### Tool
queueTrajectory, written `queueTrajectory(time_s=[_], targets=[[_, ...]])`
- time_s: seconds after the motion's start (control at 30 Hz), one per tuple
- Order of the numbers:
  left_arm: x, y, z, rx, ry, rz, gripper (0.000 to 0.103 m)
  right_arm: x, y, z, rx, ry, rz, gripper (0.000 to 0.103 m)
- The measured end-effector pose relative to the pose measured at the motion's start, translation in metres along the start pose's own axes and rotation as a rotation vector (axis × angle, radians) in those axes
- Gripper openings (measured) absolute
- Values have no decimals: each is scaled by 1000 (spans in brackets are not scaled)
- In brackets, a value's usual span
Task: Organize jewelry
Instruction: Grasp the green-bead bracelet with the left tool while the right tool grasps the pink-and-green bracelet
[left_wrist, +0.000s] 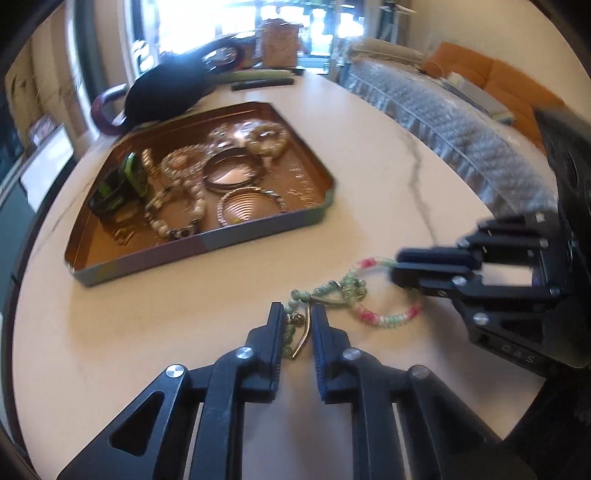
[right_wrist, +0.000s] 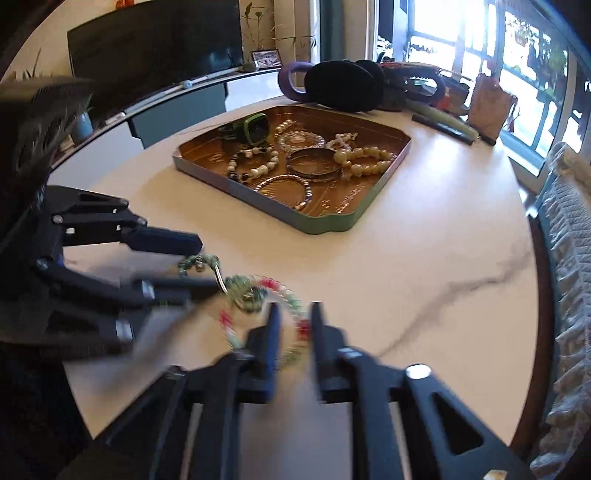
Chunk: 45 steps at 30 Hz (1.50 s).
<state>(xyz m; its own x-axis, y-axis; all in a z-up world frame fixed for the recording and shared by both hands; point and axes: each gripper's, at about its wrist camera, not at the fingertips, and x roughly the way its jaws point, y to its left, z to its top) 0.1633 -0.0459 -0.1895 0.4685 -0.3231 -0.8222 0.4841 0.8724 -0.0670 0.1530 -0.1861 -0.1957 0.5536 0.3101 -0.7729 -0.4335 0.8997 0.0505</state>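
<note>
Just in front of the jewelry tray (left_wrist: 207, 254), on the bench (left_wrist: 369, 184): left claw (left_wrist: 294, 325) pinches the green bead bracelet (left_wrist: 295, 295), right claw (right_wrist: 293, 325) the pink-green one (left_wrist: 380, 317). They're tangled, so part them gently, then lift.

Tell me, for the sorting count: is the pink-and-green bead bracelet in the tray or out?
Out. The pink-and-green bead bracelet lies on the table, apart from the tray.

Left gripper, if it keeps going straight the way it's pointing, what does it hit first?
The left gripper already has the green bead bracelet between its fingers, so pushing on would most likely press that bracelet into the table just beyond it. Depth is hard to judge.
</note>
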Motion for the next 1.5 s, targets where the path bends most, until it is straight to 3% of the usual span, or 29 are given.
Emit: queueTrajectory(time_s=[0.17, 0.27, 0.47, 0.57, 0.73, 0.87, 1.0, 1.07, 1.13, 1.27, 1.37, 1.5], targets=[[-4, 24, -3, -115, 3, 3, 14, -10, -21, -2, 108, -21, 8, 6], [-12, 31, -6, -154, -6, -23, 7, -20, -27, -1, 132, -56, 11, 6], [-27, 26, -7, -125, -36, -33, 7, -33, -18, 6, 104, -121, 16, 6], [-23, 23, -6, -112, -20, -67, 7, -31, -18, 7, 104, -116, 17, 6], [-25, 13, -4, -77, -37, -38, 6, -31, -17, 7, 103, -114, 21, 6], [-22, 9, -1, -50, -28, -63, 6, -30, -18, 6, 108, -109, 25, 6], [-11, 6, -3, -44, 3, -67, 13, -28, -19, 6, 112, -98, 26, 6], [-10, 0, -2, -9, -1, -55, 27, -26, -19, 6, 111, -92, 30, 6], [-7, -6, -2, 24, -6, -34, 51, -25, -19, 6, 108, -88, 31, 6], [-2, -11, 2, 60, -16, 20, 54, -23, -17, 6, 102, -81, 32, 6], [-2, -5, 7, 27, -26, 4, 54, -23, -18, 6, 102, -82, 32, 6], [4, -4, 9, 55, -5, 16, 54, -23, -19, 6, 106, -84, 32, 6]])
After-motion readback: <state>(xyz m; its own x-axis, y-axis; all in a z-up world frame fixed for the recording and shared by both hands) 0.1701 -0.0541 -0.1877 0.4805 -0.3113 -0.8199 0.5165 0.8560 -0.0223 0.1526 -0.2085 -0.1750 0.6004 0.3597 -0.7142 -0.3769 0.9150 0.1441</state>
